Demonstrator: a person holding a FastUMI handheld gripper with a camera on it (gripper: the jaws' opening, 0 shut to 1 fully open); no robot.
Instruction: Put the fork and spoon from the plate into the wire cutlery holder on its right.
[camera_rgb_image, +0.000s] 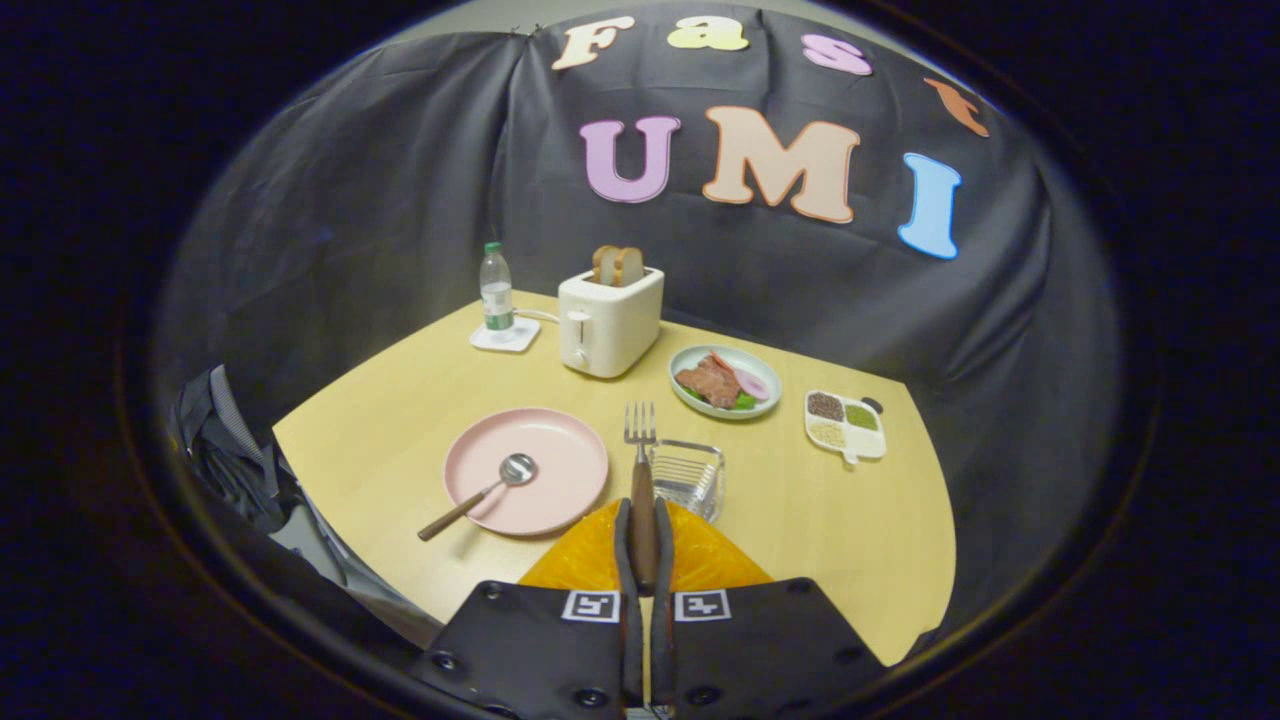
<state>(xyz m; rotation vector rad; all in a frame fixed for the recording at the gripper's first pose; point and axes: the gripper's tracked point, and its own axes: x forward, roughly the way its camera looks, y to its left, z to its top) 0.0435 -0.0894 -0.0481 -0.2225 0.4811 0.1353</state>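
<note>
Your tabletop (400, 440) is pale wood, set against dark cloth walls. On it, left of centre and near you, sits the pink plate (560, 450), and the spoon (480, 494) lies on it with its bowl on the plate and its brown handle sticking out over the near left rim. Far behind the plate stands the white toaster (608, 322) with two slices of bread in its slots (a water bottle (495, 290) is on a coaster to its left). To the right of the toaster are a dish of food (735, 362) and, farther right, a divided tray (848, 440) of grains. Just right of the plate is the wire cutlery holder (688, 476). Under your tongs lies an orange mat (705, 560). Your tongs (642, 518) are closed tight on the brown handle of the fork (640, 440), held raised with its tines pointing away, between the plate and the holder.
</note>
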